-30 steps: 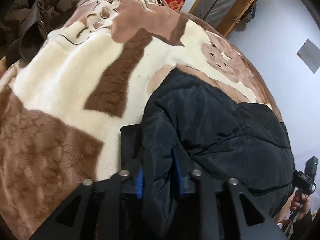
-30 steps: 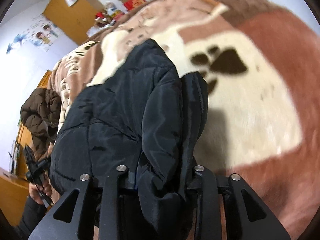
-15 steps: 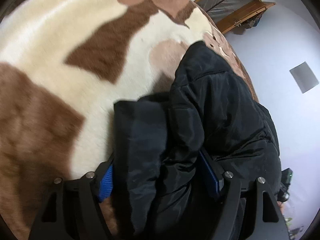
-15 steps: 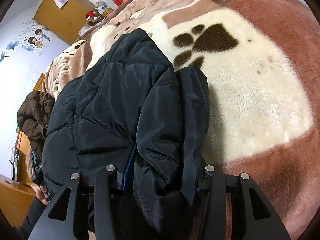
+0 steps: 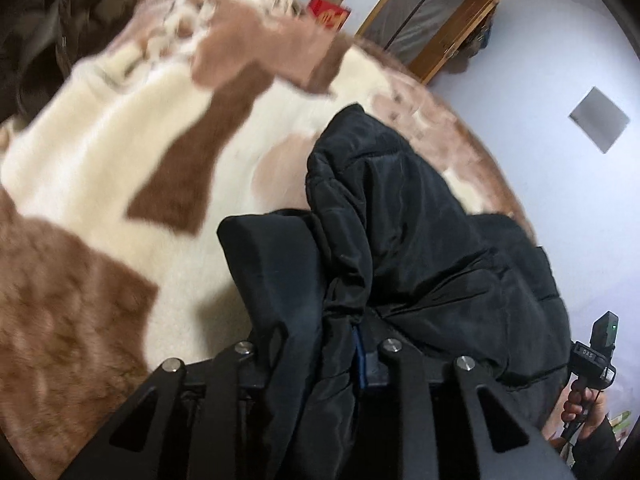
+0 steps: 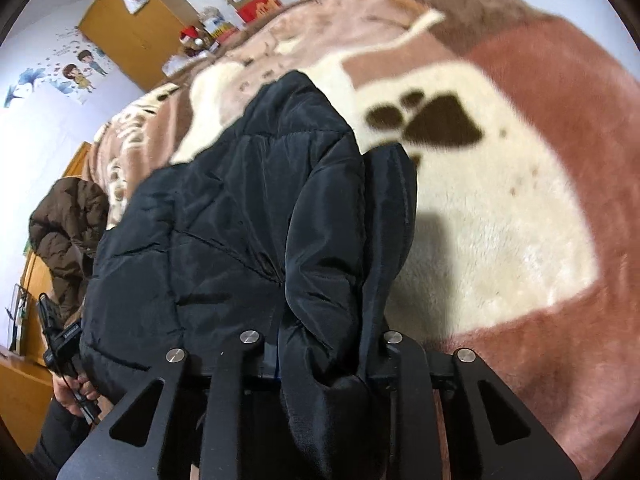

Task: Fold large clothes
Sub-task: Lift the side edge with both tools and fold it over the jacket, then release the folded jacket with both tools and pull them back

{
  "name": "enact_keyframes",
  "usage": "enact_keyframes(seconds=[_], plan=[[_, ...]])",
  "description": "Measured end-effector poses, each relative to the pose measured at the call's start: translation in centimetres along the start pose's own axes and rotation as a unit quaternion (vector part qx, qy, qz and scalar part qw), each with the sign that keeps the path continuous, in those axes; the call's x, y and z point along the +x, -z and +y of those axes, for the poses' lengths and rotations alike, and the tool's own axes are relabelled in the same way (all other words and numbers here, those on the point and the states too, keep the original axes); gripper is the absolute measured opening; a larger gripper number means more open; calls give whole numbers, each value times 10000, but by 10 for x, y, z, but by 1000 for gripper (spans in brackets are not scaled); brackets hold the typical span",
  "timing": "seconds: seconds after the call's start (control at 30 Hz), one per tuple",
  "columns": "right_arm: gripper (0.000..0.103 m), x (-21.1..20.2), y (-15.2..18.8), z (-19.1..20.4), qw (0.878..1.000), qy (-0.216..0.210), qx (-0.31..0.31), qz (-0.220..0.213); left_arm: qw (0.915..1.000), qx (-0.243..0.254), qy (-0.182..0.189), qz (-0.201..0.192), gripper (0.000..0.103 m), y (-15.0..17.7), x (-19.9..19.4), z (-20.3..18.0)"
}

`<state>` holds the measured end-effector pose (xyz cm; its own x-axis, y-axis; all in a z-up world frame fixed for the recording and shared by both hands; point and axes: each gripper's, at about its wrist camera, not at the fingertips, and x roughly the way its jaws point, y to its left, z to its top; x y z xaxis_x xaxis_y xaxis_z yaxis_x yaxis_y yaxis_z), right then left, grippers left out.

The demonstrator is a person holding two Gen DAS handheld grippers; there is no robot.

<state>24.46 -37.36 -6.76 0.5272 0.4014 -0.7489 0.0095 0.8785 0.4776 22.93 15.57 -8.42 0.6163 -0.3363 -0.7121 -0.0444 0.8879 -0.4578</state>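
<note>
One black jacket (image 5: 420, 240) lies on one blanket (image 5: 100, 160), held by two tongs, left (image 5: 316, 354) and right (image 6: 320, 344). One brown coat (image 6: 68, 232) sits behind. One wardrobe (image 6: 136, 28), two red boxes (image 6: 256, 6).

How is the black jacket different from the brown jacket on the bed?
The black jacket is gripped by both claws, left claw and right claw; the brown jacket lies untouched. The black one is near the cameras, the brown one far off, crumpled at the blanket's edge. Both are puffy.
</note>
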Motion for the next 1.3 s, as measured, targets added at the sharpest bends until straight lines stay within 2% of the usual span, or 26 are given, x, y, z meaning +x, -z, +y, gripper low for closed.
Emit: enact_keyframes(seconds=[0.2,0.4,0.67,0.8,0.93,1.0,1.07,1.13,1.2,1.3], plan=[[24,-24,-19,10,9992,-173,-104,-337,9985,346,139,-403,27,-30,-36,-33],[24,-29,-49,11,9977,-212,-150,-626,9971,485,230,-549,27,-67,-31,-54],[24,-34,-116,-13,9940,-109,-88,-1082,9943,634,492,-695,27,-116,11,-106],[24,-27,-144,-32,9929,5,-16,-1187,9938,661,584,-681,27,-137,47,-129],[25,-3,-156,-66,9939,204,205,-1068,9950,712,519,-477,28,-137,96,-142],[26,15,-155,-90,9948,317,406,-883,9965,669,436,-253,28,-125,125,-140],[32,36,-148,-116,9941,448,783,-596,9979,622,153,46,30,-108,157,-134],[46,46,-138,-137,9910,328,1155,-589,9990,355,29,256,35,-91,179,-115],[51,43,-136,-141,9900,190,1200,-716,9994,44,188,277,41,-83,181,-99],[53,32,-136,-129,9919,452,948,-712,9989,-141,322,296,45,-85,172,-86]])
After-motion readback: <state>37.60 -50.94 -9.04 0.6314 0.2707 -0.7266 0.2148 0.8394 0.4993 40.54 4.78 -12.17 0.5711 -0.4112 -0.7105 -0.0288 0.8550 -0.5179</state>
